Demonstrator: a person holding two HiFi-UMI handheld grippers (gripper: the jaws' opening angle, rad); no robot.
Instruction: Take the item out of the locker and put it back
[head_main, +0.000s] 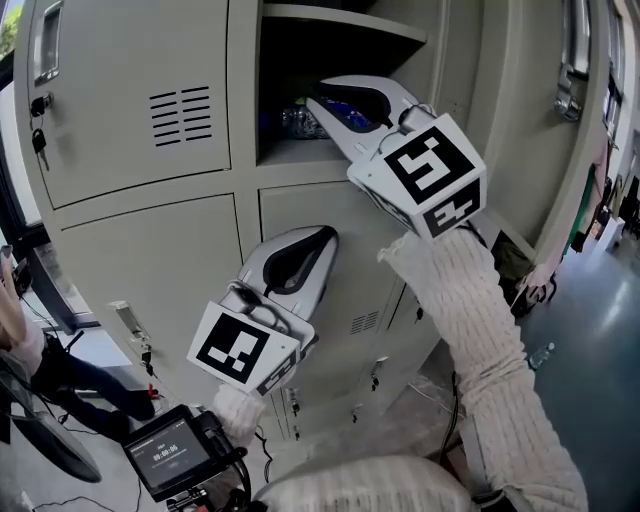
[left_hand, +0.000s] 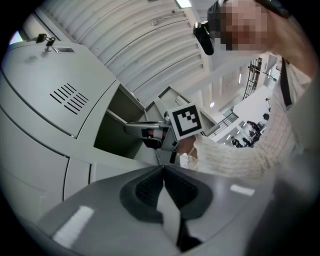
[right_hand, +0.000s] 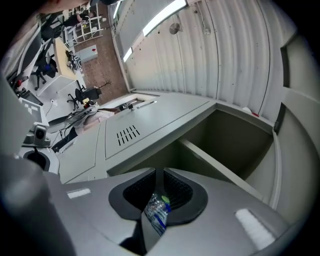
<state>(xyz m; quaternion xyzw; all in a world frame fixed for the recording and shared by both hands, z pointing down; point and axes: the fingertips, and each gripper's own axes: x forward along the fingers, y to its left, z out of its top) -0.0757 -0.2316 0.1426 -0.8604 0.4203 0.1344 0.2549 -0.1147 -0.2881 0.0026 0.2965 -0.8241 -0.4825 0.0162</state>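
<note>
Head view: at upper centre, the open compartment (head_main: 330, 20) of the locker (head_main: 150, 250) is entered by the right gripper (head_main: 318, 102). A bottle (head_main: 297, 121) is seen lying inside. The left gripper (head_main: 325, 238) is held at lower centre.

Left gripper view: its jaws are pressed together, empty.

Right gripper view: the jaws are all but closed on nothing, and the bottle (right_hand: 157, 212) is glimpsed through their gap.

Whether it awaits removal or has been returned cannot be told.
</note>
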